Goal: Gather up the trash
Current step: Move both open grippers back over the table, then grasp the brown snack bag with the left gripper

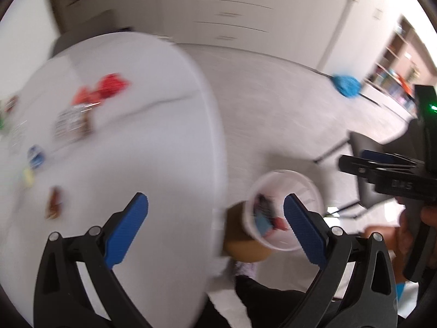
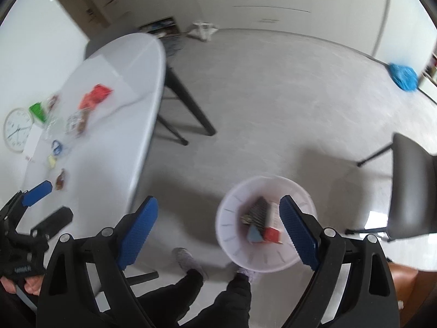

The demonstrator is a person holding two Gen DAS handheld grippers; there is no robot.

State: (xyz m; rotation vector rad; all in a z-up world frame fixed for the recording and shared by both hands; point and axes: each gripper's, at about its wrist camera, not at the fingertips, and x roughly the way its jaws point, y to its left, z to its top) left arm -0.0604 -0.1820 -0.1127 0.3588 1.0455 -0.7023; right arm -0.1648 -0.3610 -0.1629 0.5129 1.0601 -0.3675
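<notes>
Counter (image 2: 114, 87) edge ran beside the white bin (image 2: 232, 235) on the floor, wrappers (image 2: 95, 95) scattered near its far-left side. I held both the left hand-held gripper (image 1: 215, 229) and right hand-held gripper (image 2: 218, 229) apart, empty. Between pickups, I judged; next needed reaching a wrapper. No writing was readable.

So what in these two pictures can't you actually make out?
- Wrapper print on the table: left wrist view, motion blur; too small in the right.
- Bin contents: partly hidden by the right hand-held gripper finger.
- Bin's outside: left view, table edge covers part.
- Person: only legs and hands in frame.
</notes>
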